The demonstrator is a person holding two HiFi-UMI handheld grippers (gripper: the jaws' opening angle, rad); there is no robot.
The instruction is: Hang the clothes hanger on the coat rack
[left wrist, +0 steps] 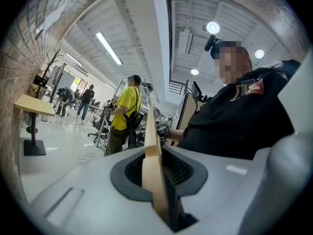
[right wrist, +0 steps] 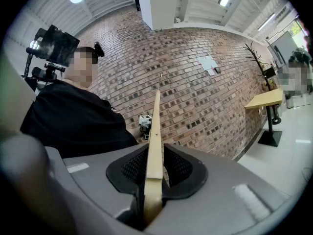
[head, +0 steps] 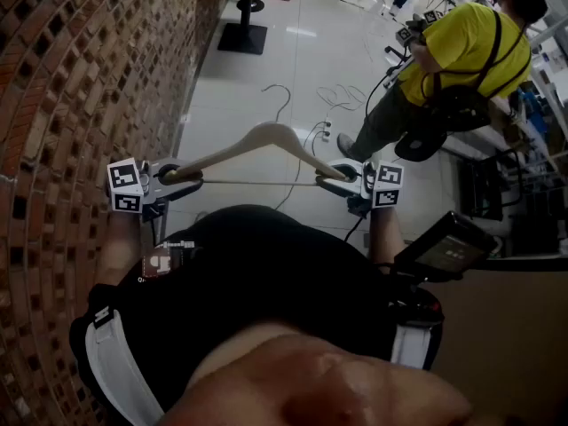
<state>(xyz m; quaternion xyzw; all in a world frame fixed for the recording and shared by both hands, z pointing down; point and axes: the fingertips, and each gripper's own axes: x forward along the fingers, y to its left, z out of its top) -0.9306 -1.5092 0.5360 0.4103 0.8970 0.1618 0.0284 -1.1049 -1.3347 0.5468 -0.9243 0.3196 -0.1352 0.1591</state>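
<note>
Glossy pale floor (head: 248, 87) carries loose cables (head: 337, 96); a pedestal table (head: 242, 35) stands there.

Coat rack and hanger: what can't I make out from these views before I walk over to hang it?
- Coat rack: far and tiny in the left gripper view, so free pegs cannot be told; outside the head view.
- Hook of the hanger: thin wire in the head view; both gripper views see the hanger edge-on.
- Floor close by: hidden by the person's own body in the head view.
</note>
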